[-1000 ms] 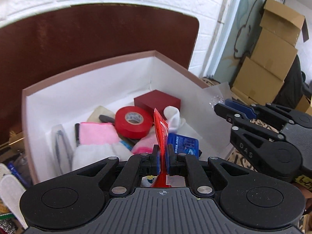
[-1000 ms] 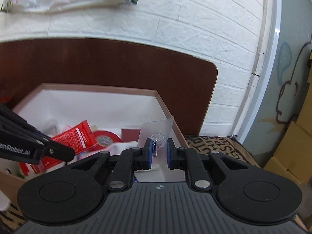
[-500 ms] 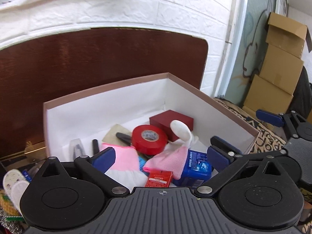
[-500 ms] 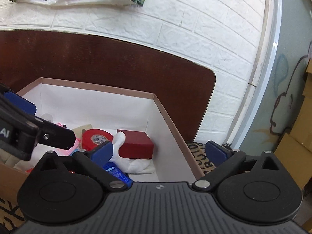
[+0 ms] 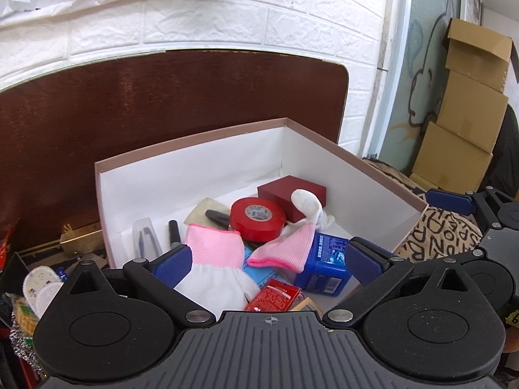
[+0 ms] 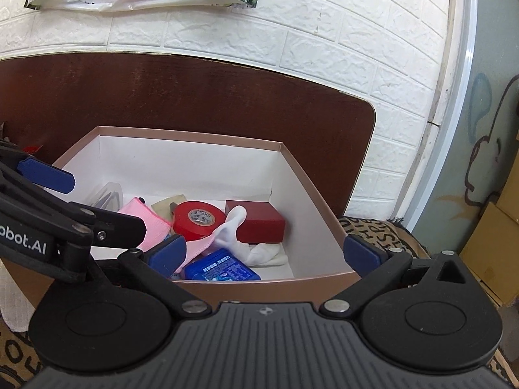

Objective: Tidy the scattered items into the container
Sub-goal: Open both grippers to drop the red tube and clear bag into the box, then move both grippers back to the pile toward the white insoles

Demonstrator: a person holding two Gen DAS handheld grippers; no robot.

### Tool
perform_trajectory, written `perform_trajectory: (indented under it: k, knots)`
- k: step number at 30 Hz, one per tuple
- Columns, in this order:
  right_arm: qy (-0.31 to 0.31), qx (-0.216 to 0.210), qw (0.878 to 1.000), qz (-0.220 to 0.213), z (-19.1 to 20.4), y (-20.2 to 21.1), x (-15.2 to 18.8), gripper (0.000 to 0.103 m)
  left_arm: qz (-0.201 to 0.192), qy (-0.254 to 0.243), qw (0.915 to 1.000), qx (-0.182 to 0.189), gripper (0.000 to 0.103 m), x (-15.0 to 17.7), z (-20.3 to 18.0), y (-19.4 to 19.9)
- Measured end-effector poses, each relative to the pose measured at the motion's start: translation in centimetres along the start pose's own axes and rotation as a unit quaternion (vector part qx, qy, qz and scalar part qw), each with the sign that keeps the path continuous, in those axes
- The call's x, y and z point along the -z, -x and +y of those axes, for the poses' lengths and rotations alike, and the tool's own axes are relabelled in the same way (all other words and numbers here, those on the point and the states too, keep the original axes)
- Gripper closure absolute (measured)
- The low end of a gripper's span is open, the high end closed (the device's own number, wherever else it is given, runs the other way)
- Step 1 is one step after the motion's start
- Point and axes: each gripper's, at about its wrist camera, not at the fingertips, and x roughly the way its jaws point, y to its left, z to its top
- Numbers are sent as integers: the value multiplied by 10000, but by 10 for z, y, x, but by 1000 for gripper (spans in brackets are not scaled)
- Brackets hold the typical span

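Observation:
An open cardboard box (image 5: 382, 175) (image 6: 285, 280) with white walls holds a red tape roll (image 5: 258, 218) (image 6: 198, 217), a dark red box (image 5: 292, 196) (image 6: 259, 223), pink and white gloves (image 5: 215, 253), a blue packet (image 5: 324, 265) (image 6: 223, 269) and a black pen (image 5: 173, 233). A red sachet (image 5: 274, 298) lies at the box's near end. My left gripper (image 5: 269, 261) stands open over that end with nothing between its fingers. My right gripper (image 6: 266, 254) is open at the box's front wall, also holding nothing.
A dark brown board (image 5: 162, 103) and a white brick wall (image 6: 292, 48) stand behind the box. Cardboard cartons (image 5: 467, 103) are stacked at the right. A cloth printed with letters (image 5: 434, 236) lies under the box. Small clutter (image 5: 35, 295) sits left of it.
Both grippers went from shut to wide open. The red sachet left the left gripper and now lies in the box. The clear packet is gone from the right gripper. Both have drawn back.

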Motion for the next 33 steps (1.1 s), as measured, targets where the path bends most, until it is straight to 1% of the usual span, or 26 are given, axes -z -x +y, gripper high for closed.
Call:
perform_trajectory:
  k: [8, 11, 13, 16, 20, 28, 33]
  knots:
    - [79, -58, 9999, 67, 13, 18, -2, 0, 26, 62, 9999, -75, 0, 7, 2, 24]
    - [161, -87, 9998, 119, 23, 29, -2, 0, 110, 122, 9998, -80, 0, 13, 6, 35]
    - [232, -178, 9995, 146, 31, 37, 0, 0, 203, 182, 9996, -56, 0, 18, 10, 45]
    - [320, -408, 9985, 169, 45, 50, 4, 0, 265, 265, 9993, -42, 0, 32, 17, 62]
    - [462, -646, 9966, 196, 66, 66, 13, 0, 263, 338, 9990, -121, 0, 52, 23, 84]
    - [747, -823, 9937, 121, 112, 93, 40, 0, 254, 497, 9976, -403, 0, 100, 42, 125]
    - [1002, -945, 9905, 47, 144, 103, 55, 0, 335, 670, 9951, -638, 0, 129, 57, 144]
